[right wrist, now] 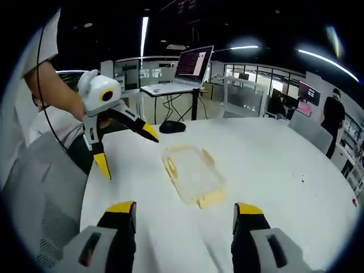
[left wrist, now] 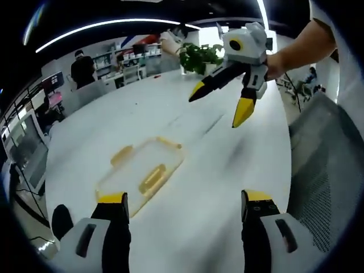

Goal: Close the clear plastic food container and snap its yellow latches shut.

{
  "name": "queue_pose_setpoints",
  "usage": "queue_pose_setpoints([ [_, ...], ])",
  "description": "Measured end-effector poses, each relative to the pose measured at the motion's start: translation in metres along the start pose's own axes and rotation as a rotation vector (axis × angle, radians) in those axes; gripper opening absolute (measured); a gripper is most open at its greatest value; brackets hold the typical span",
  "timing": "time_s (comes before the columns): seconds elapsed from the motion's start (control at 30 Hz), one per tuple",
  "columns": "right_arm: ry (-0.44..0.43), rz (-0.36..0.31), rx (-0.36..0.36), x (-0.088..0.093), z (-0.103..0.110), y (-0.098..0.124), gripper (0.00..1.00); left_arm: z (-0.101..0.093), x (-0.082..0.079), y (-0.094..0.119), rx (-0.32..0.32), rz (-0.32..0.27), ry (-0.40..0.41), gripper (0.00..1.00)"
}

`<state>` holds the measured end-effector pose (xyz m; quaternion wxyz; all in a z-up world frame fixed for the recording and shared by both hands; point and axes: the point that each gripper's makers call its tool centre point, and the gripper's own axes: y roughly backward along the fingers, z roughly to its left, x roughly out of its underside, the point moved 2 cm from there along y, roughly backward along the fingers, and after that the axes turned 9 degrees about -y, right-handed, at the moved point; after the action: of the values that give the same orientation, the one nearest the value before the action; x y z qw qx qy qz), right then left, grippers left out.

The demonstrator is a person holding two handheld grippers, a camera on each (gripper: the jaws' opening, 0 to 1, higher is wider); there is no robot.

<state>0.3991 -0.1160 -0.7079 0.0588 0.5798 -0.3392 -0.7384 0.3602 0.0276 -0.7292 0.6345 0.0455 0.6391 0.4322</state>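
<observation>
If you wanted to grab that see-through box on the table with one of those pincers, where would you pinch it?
Probably one of the yellow latches along the rim of the clear container. The box lies flat and low on the white table, so its sides give little to pinch, while the latches jut outward. I would bring the open right tool in low from its near end.

Open-plan office: laptop (right wrist: 194, 61) on standing desk (right wrist: 170, 89), glass partitions (right wrist: 250, 74), monitors (left wrist: 52, 82), ceiling strip lights (left wrist: 102, 25).

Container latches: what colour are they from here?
Yellow, translucent latches on the clear food container; clearest in the right gripper view.
</observation>
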Motion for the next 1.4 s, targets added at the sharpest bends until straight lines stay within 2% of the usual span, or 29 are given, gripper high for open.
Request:
queue_pose_setpoints([
  [0.13,-0.003,-0.003,-0.010,-0.006,-0.006,-0.003,0.68,0.008,0.001,-0.002,0.004,0.002,0.007,0.80],
  [0.5,0.049,0.040,-0.045,-0.008,-0.020,-0.017,0.68,0.026,0.014,-0.003,0.028,0.048,-0.047,0.80],
  [1.0,0.105,0.079,-0.096,-0.011,-0.026,-0.032,0.67,0.049,0.028,-0.006,0.053,0.099,-0.100,0.79],
  [1.4,0.158,0.137,-0.155,-0.019,-0.033,-0.050,0.65,0.077,0.039,-0.011,0.064,0.149,-0.153,0.78],
])
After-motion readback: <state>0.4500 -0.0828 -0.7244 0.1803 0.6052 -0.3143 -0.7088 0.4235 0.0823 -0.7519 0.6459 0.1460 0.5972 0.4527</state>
